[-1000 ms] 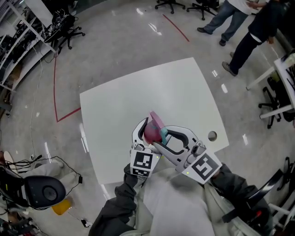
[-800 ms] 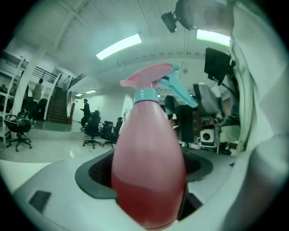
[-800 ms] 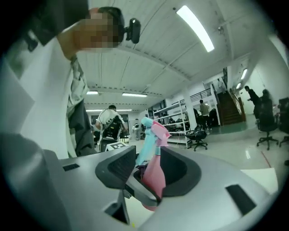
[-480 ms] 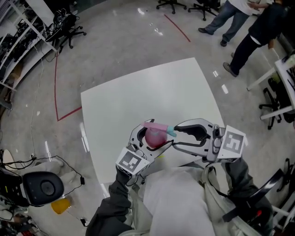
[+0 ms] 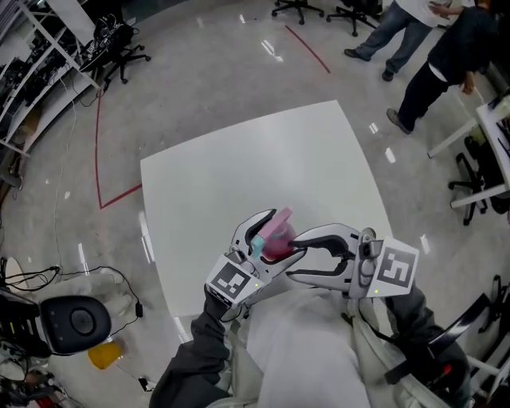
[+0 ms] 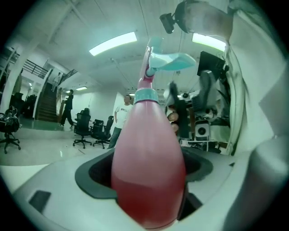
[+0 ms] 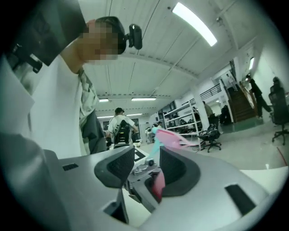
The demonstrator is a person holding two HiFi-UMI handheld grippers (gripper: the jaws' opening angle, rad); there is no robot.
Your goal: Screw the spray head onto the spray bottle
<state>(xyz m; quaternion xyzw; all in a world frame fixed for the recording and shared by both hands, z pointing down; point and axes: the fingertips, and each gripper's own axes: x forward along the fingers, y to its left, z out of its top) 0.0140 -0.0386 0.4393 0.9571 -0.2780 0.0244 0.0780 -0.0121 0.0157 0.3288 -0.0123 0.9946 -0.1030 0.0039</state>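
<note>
My left gripper (image 5: 269,237) is shut on the pink spray bottle (image 5: 275,245) and holds it above the near edge of the white table (image 5: 239,159). In the left gripper view the bottle (image 6: 146,162) fills the space between the jaws. It is topped by a teal collar and the pink and teal spray head (image 6: 165,61). My right gripper (image 5: 293,256) is just right of the bottle and points at it. Its jaws (image 7: 146,164) stand apart with nothing pressed between the pads. The spray head (image 7: 169,136) shows just beyond the gap.
Two people (image 5: 430,56) stand on the floor beyond the table's far right corner, near office chairs (image 5: 319,8). Shelving (image 5: 40,48) lines the far left. A red tape line (image 5: 100,159) runs on the floor, and a black round stool (image 5: 72,323) sits at the lower left.
The right gripper has swung out to the right of the bottle and come off the spray head. The left gripper has turned the bottle, so the head now points up and right.
</note>
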